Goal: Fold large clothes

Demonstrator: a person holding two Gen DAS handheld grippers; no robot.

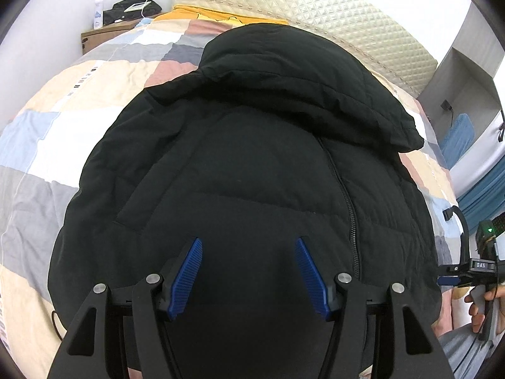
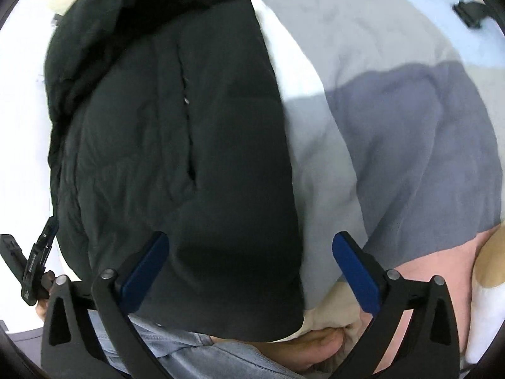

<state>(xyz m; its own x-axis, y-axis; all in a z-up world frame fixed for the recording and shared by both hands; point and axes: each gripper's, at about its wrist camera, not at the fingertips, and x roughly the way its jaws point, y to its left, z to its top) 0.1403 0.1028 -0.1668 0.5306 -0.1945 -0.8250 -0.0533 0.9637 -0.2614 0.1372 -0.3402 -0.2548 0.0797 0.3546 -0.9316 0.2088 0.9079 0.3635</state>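
Note:
A large black puffer jacket [image 1: 252, 164] lies folded lengthwise on the patchwork bed, hood toward the headboard, zipper [image 1: 344, 195] running down its right side. My left gripper [image 1: 249, 243] is open above the jacket's near end, holding nothing. In the right wrist view the jacket [image 2: 176, 145] fills the left half. My right gripper [image 2: 251, 240] is open wide over the jacket's right edge, empty. It also shows at the right edge of the left wrist view [image 1: 464, 276].
The patchwork duvet [image 1: 63, 132] covers the bed; it also shows in the right wrist view [image 2: 394, 120]. A quilted cream headboard [image 1: 315, 9] stands behind. A nightstand [image 1: 101, 33] with a bottle and dark items is far left. A yellow garment [image 1: 208, 14] lies by the headboard.

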